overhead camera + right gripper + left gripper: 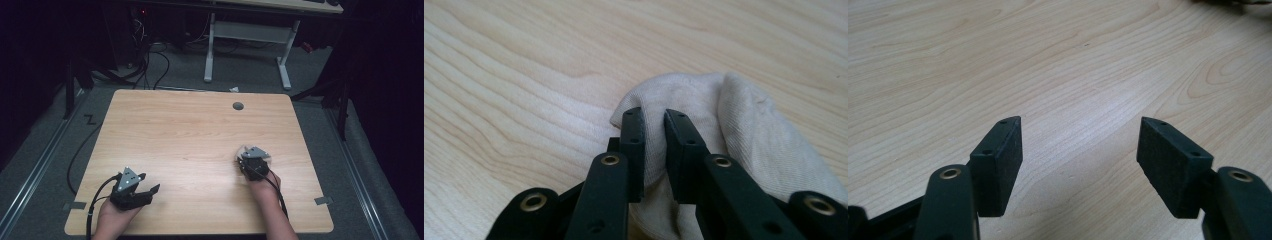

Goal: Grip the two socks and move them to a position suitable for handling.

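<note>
Sock (744, 130) pinched in R tongs (653, 117) – L tongs (1080, 145) agape.

Table (200, 140): you work on pale wood-grain, smooth with a soft sheen.
Cloth (734, 130): your right gripper (654, 117) pinches cream knitted fabric, finely ribbed, matt.
Left gripper (1080, 125): black matt plastic arms, brass-coloured rivets, pads (1168, 165) of dull, slightly grainy rubber.
Top plate (129, 178): grey metal, faintly shiny.
Floor (45, 165): grey carpet, rough.
</note>
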